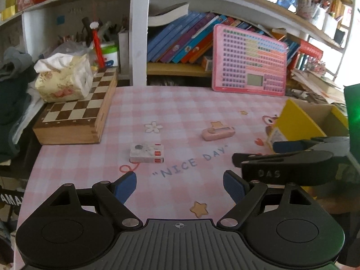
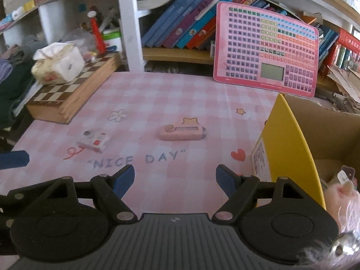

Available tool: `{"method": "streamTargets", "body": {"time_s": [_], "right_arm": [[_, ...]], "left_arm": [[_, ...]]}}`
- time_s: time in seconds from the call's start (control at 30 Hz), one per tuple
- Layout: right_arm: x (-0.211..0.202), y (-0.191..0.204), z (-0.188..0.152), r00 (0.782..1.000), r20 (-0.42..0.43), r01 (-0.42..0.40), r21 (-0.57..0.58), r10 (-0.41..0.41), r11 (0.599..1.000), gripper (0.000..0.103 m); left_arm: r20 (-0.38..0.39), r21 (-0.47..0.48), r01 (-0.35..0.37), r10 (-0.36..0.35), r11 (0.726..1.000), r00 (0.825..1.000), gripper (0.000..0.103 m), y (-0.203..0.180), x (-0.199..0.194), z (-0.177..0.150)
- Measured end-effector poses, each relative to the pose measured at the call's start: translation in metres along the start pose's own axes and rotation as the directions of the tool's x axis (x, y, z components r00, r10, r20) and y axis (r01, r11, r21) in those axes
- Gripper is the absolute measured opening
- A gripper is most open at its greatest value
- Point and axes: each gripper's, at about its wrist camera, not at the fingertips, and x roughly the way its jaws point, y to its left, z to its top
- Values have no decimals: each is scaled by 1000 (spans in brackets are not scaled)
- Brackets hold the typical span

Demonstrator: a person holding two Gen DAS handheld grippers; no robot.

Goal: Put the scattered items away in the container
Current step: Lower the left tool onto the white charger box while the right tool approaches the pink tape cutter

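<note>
Left gripper [image 1: 180,185] nearest lens, jaws wide, nothing between blue pads, hovering over pink checked mat [image 1: 180,103]. Right gripper [image 2: 175,180] same: wide, empty; visible from side at right edge of left view. White eraser [image 1: 146,153] on mat ahead of left gripper, just above "NICE DAY" print. Pink correction tape [image 2: 182,132] further right, mid-mat, apart from eraser. Yellow cardboard box [image 2: 285,139] at mat's right edge, pink fluffy item [image 2: 344,193] inside. Chessboard [image 1: 74,112] back left, tissue pack [image 1: 65,78] on it. Pink calculator board [image 2: 266,49] leaning on bookshelf.
</note>
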Motion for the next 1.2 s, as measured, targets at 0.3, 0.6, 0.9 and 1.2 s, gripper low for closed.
{"method": "streamTargets", "body": {"time_s": [0.3,0.6,0.9,1.2], "right_arm": [[40,-9,21,999,-36,17,26,-16,1000,82],[77,-4,39,997,-71,34,48,-31,998,82],[105,-5,50,997,-67,48,37,-46,998,83],[120,-10,50,995,-86,45,30,-43,999,83]], "left_arm": [[-34,18,-17,18,1000,999,86,10,43,13],[-52,16,-40,41,999,998,85,19,78,20],[-66,24,-110,112,994,992,82,26,107,27],[-93,16,-126,127,992,988,69,30,117,26]]}}
